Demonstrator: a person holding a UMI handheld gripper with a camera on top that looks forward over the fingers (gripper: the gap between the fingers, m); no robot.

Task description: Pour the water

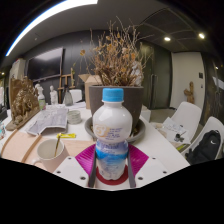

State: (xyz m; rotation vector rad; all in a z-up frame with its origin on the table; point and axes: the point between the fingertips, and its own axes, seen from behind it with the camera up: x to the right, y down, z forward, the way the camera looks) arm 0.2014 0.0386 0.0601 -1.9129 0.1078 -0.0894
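Clenched jaws of the gripper grasp an upright water bottle, blue-capped, before a potted plant on the desk.

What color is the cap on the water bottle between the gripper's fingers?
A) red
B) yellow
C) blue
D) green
C: the bottle, standing upright between the fingers of the gripper, wears a light blue cap, with a potted dry plant right behind it.
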